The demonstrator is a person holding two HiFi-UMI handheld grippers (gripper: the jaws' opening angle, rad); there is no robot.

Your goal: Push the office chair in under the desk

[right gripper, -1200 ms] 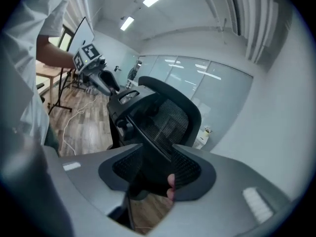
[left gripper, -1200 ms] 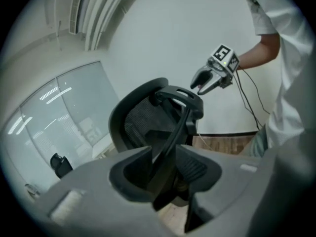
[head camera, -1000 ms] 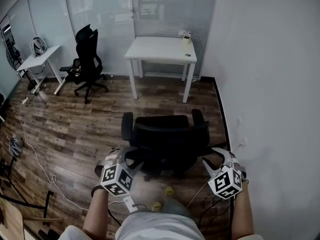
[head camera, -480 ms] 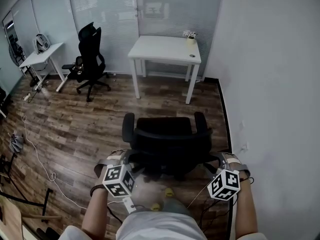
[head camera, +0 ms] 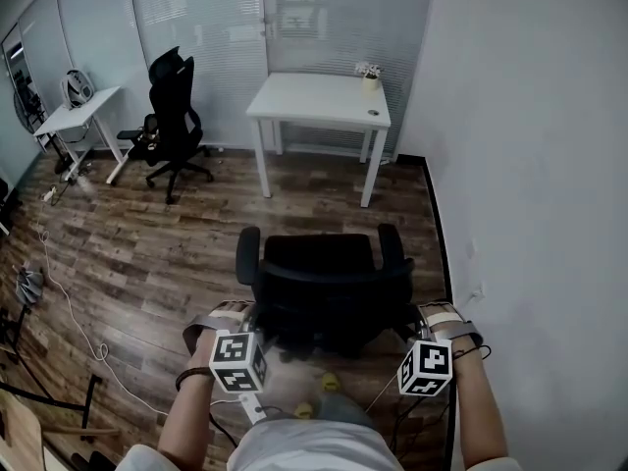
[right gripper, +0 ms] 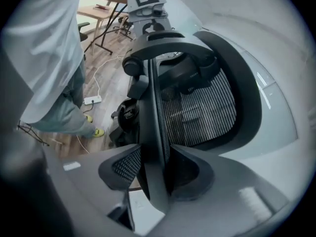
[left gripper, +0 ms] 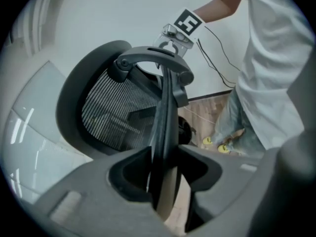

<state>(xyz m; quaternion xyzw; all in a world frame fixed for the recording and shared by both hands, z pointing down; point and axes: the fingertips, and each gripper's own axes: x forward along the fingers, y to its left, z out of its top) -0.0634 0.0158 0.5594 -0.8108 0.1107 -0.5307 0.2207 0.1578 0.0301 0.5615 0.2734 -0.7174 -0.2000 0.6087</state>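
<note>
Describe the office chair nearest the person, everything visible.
The office chair is black: a mesh back in a plastic-looking frame, two armrests. It stands upright on the wood floor, facing the white desk, apart from it. The left gripper, jaws closing, and the right gripper hold the back's side edges.

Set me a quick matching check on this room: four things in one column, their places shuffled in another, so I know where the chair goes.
Things:
1. office chair
2. desk
3. flower pot
4. second chair

Places:
A. on the desk's far right corner
B. far left, beside a side table
C. nearest, mid-floor, its back toward the head camera
D. against the blinds, right of centre

Pairs: 1-C, 2-D, 3-A, 4-B
</note>
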